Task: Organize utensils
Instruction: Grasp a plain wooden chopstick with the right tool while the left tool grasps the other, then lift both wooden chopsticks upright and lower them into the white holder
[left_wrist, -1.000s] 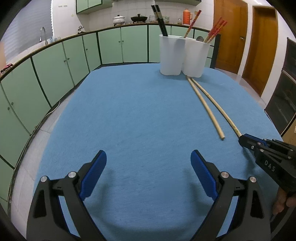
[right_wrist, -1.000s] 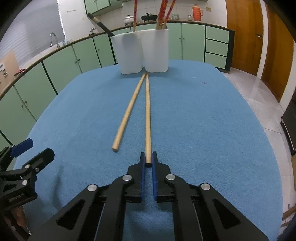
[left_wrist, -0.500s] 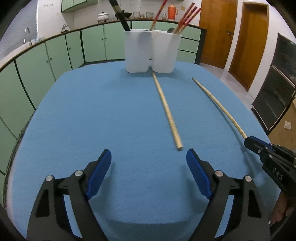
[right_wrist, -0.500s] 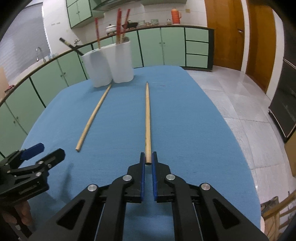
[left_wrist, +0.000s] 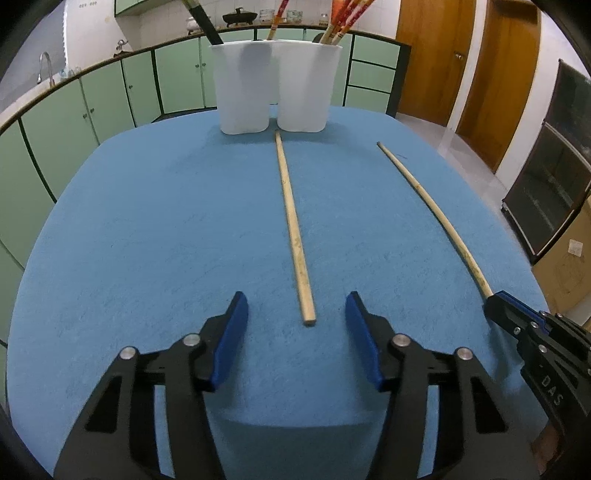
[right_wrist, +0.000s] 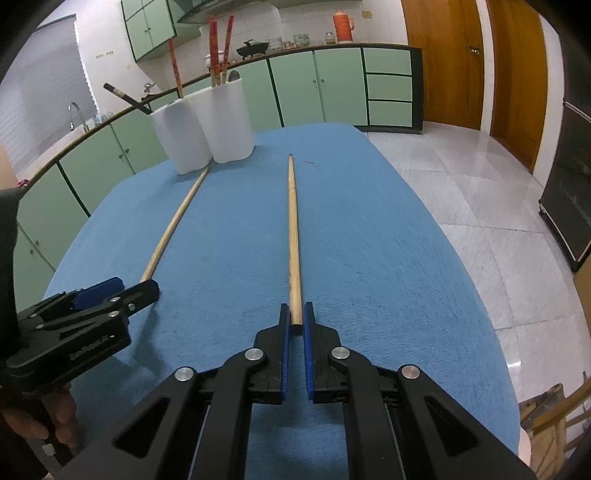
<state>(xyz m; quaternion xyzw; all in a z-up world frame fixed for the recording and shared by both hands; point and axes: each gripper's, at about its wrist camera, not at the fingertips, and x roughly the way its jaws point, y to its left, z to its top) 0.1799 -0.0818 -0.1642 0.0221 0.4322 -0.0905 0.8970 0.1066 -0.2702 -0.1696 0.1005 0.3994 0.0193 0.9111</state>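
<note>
Two grippers are at work. The left gripper (left_wrist: 297, 314) is closing, its pads flanking the near end of the loose chopstick (left_wrist: 291, 225) without touching it. The right gripper (right_wrist: 294, 325) is clamped on the second chopstick (right_wrist: 293, 236). Both sticks lie on the blue tablecloth (left_wrist: 147, 240), pointing toward the white holder (left_wrist: 275, 85). Recommended: centre the stick between the pads before the pinch completes.

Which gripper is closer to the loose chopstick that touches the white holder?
Left. The left gripper straddles that chopstick's near end, jaws closing but not yet touching. The right gripper is off to the side, shut on the other chopstick.
</note>
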